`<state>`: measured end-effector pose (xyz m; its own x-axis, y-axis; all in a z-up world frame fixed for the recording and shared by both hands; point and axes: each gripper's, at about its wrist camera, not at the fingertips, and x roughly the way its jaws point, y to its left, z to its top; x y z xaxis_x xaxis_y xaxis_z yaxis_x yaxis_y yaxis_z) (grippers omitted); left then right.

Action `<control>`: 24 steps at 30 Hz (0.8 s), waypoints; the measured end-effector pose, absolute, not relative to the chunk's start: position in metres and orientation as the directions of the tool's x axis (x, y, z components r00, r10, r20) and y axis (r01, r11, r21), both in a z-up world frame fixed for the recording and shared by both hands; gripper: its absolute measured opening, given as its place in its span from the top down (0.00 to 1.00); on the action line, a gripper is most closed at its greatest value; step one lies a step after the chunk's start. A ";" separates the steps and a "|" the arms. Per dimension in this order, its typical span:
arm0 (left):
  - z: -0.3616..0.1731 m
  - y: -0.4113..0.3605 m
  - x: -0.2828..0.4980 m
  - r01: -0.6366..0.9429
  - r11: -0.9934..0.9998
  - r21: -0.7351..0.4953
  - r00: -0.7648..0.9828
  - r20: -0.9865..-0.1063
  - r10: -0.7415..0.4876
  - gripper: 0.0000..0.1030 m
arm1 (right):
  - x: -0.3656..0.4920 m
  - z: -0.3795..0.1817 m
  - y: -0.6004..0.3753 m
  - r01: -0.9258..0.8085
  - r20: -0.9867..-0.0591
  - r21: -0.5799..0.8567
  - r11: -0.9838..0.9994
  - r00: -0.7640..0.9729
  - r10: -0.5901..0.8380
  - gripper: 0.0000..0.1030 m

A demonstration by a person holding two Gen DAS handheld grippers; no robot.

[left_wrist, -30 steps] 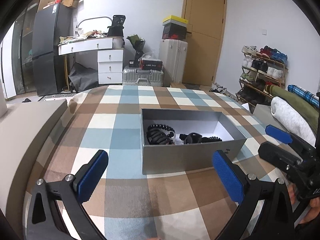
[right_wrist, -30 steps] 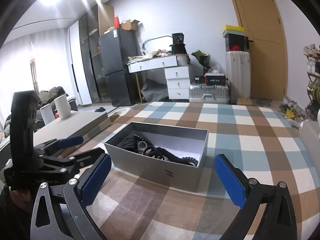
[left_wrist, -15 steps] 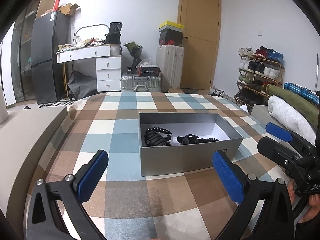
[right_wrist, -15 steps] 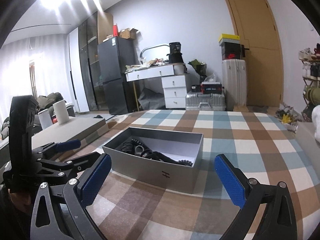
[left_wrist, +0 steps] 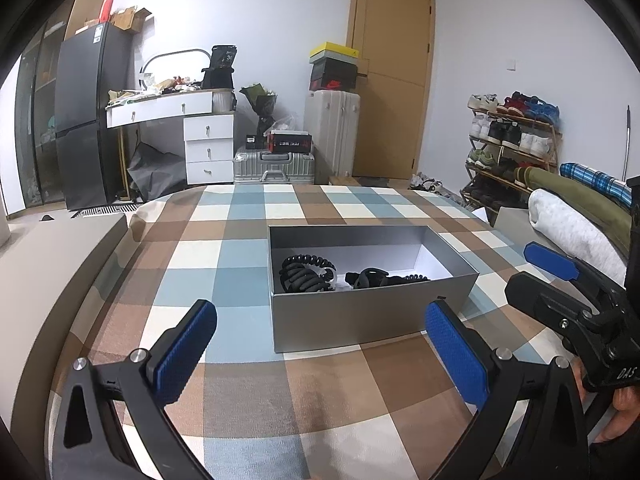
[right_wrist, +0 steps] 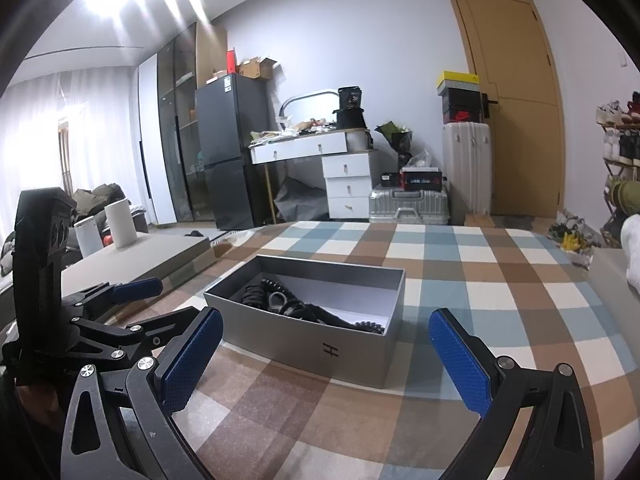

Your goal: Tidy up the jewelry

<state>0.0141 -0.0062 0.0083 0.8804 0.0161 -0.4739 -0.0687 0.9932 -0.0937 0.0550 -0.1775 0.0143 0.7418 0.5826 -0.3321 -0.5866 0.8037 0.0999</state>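
From the left wrist, the left gripper (left_wrist: 320, 348) hovered with fingers spread and holding nothing, near the grey box (left_wrist: 372, 314) on the checked bed (left_wrist: 192, 264); black hair ties (left_wrist: 306, 274) lay inside. From the right wrist, the right gripper (right_wrist: 326, 354) likewise hung released and unladen, probably awaiting a pick.

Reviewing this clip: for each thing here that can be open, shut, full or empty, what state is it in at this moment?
left gripper: open, holding nothing.
right gripper: open, holding nothing.
grey box: lid off, upright on the checked cloth.
black coiled hair ties: lying inside the box, bunched toward one end; the other end shows bare white floor.
door: shut.
white drawers: all shut.
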 end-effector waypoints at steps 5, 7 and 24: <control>0.008 -0.006 0.014 -0.068 0.993 -0.092 0.881 -0.474 0.016 0.01 | 0.054 0.014 -0.177 -0.590 -0.331 0.094 0.802 0.742 0.584 0.00; 0.009 -0.006 0.014 -0.067 0.994 -0.091 0.881 -0.473 0.017 0.01 | 0.053 0.014 -0.177 -0.590 -0.331 0.093 0.802 0.742 0.584 0.00; 0.009 -0.008 0.014 -0.068 0.994 -0.090 0.880 -0.474 0.017 0.01 | 0.054 0.014 -0.177 -0.589 -0.336 0.097 0.802 0.739 0.584 0.00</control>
<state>0.0139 -0.0075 0.0085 0.8803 0.0170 -0.4740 -0.0676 0.9936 -0.0901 0.0541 -0.1770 0.0142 0.7392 0.5838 -0.3358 -0.5894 0.8020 0.0970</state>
